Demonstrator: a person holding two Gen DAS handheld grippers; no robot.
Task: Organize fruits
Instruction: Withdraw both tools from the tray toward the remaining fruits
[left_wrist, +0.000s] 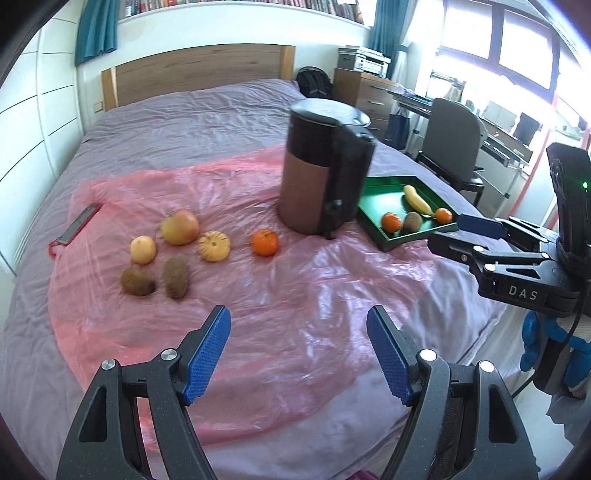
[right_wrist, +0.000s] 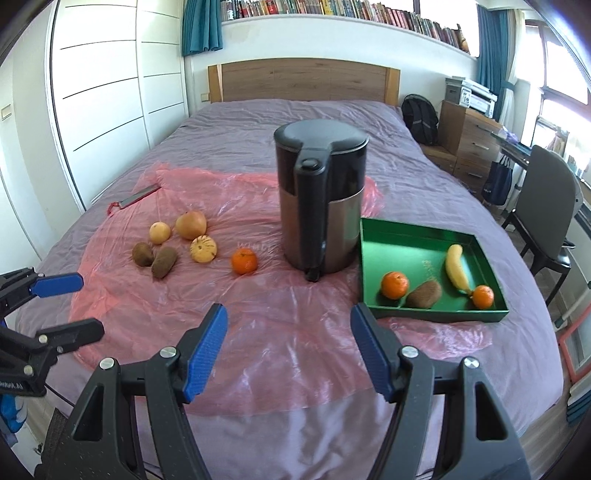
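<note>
While four fruits already lie in the green tray (right_wrist: 436, 236), namely a banana (right_wrist: 455, 266), a kiwi (right_wrist: 424, 294) and two mandarins (right_wrist: 395, 284) (right_wrist: 483, 297), six more wait on the pink sheet (right_wrist: 295, 332) left of the kettle (right_wrist: 320, 199). So the sorting looks about part-way through, and the step in hand seems to be the reach for the next piece.

The loose mandarin (right_wrist: 244, 261) sits alone, nearest the kettle, and looks the easiest pick. Further left cluster an apple (right_wrist: 191, 224), a pale round fruit (right_wrist: 160, 232), a ribbed yellow one (right_wrist: 203, 248) (what it is I cannot say, perhaps a small squash) and two kiwis (right_wrist: 143, 253) (right_wrist: 164, 261), which lie just beside each other.

The left claw (left_wrist: 298, 356) is held moderately wide, nothing between its blue pads, hovering above the sheet and touching no fruit. The right claw (right_wrist: 289, 356) is likewise open and empty, with the tray's near corner just off its right finger.

The next move calls for lowering one claw over a single fruit, pads either side, and closing gently. The kiwis would need care so the neighbour is not nudged away. Carrying anything to the tray means going around or over the kettle, which stands between the two groups; the slick sheet may let round fruit roll.
</note>
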